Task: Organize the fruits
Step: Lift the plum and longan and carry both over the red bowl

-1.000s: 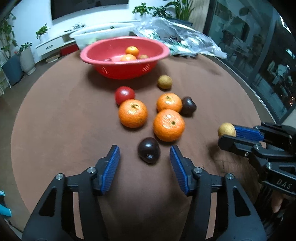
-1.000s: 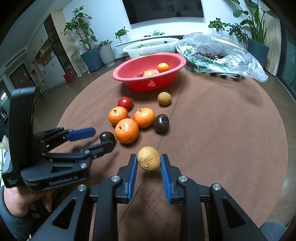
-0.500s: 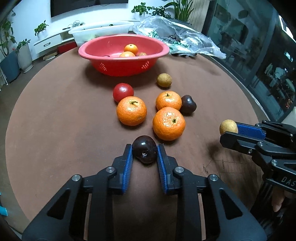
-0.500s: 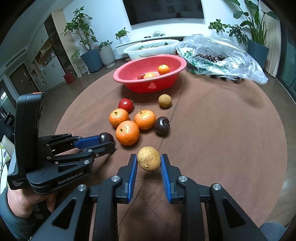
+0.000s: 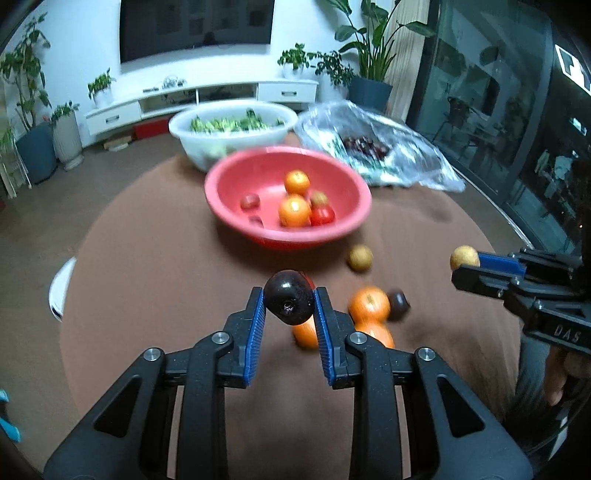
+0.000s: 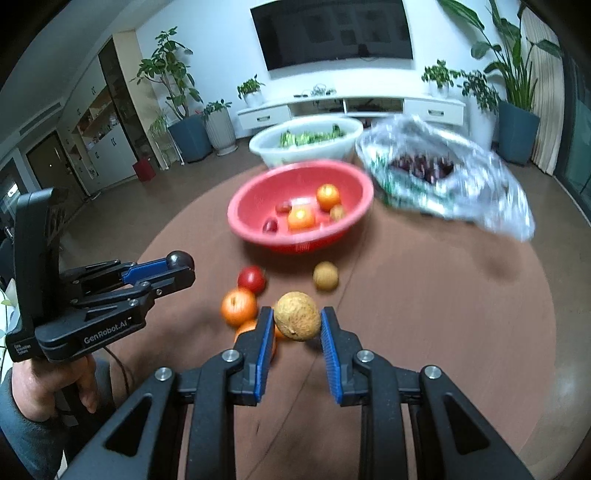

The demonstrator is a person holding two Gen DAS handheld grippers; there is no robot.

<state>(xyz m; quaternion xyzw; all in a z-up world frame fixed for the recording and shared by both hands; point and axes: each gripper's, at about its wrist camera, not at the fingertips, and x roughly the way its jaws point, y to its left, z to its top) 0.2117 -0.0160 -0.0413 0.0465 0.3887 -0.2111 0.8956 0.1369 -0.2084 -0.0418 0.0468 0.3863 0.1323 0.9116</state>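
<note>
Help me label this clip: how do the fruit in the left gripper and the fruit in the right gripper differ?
The dark plum in the left gripper is near black with glossy skin; the tan fruit in the right gripper is yellowish brown, matt and rough. The plum shows a small stem pit facing the camera; the tan fruit shows none. Both are roundish, pinched between blue pads and held clear of the brown table, short of the red bowl.

Home living room: wall-mounted TV (image 6: 334, 33) above low white media console (image 6: 351, 109), potted plants (image 6: 173, 96) along wall, cabinets with shelves (image 6: 99, 122) at left, round brown table (image 6: 424, 295), large glass doors (image 5: 498, 110) at right.
</note>
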